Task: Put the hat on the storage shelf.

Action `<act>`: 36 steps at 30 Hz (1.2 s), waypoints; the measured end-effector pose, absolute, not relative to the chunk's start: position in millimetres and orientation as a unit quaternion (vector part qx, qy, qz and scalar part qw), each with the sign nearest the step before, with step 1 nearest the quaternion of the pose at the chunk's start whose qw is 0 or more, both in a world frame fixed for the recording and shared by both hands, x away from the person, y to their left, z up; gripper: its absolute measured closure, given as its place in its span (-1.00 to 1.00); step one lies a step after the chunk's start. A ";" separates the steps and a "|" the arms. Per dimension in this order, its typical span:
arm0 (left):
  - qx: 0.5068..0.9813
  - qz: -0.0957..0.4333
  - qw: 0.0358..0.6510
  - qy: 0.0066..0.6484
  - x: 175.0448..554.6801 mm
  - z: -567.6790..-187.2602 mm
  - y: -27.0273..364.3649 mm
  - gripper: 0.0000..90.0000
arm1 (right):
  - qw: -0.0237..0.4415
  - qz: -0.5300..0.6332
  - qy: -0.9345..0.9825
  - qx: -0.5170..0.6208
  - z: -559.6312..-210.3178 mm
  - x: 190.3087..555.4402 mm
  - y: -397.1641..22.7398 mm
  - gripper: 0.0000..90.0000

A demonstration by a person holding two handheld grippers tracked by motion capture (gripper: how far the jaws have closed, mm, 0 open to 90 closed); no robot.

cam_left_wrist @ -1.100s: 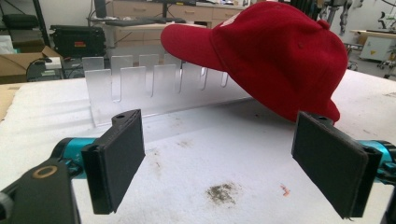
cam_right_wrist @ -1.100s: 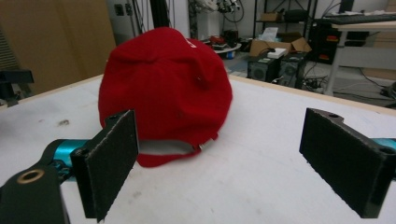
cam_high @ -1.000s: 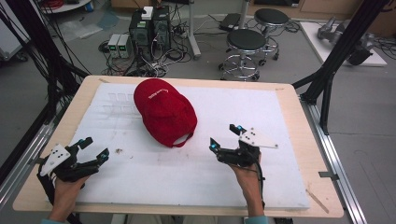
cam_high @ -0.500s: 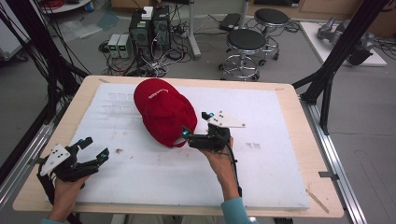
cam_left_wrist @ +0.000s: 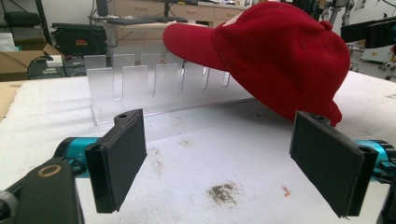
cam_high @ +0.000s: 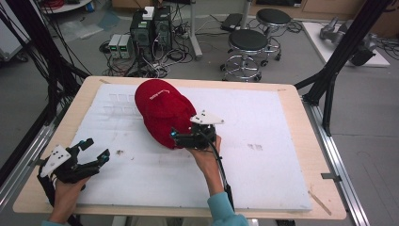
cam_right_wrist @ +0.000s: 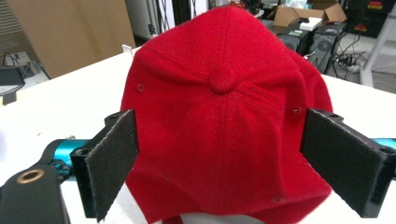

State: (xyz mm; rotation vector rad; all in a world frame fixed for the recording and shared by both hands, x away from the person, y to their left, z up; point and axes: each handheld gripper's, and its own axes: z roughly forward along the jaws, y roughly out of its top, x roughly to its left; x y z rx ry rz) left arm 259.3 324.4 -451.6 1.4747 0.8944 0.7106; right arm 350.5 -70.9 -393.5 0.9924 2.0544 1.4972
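Note:
A red cap lies on the white foam board, its brim resting on a clear slotted rack. My right gripper is at the cap's near edge, open. In the right gripper view its jaws stand wide apart on either side of the cap's rear crown, and contact is not clear. My left gripper rests open near the board's front left corner. In the left gripper view nothing is between its pads, and the cap lies farther off to the right.
The board covers most of a wooden table. A dirt smudge marks the foam just ahead of the left gripper. Behind the table are stools, computer boxes and black frame struts.
My right gripper has moved left and away from me across the board, up to the cap's near edge. The left gripper and the cap have stayed put.

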 end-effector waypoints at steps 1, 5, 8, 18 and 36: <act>0.635 0.305 0.596 0.385 259.3 -451.5 324.6 -0.58 | 0.203 0.534 0.737 0.360 -394.9 352.0 -69.5 -0.76; 0.635 0.305 0.596 0.386 259.6 -451.5 324.7 -0.58 | 0.185 0.529 0.739 0.375 -401.0 358.4 -65.3 -0.76; 0.634 0.305 0.597 0.386 259.6 -451.5 324.8 -0.58 | 0.190 0.524 0.741 0.374 -403.1 360.5 -63.6 -0.76; 0.633 0.304 0.597 0.388 259.7 -451.6 324.8 -0.58 | 0.204 0.494 0.748 0.394 -409.7 364.9 -53.4 -0.29; 0.632 0.305 0.596 0.390 259.7 -451.5 324.8 -0.57 | 0.261 0.488 0.738 0.387 -404.8 363.7 -54.7 0.92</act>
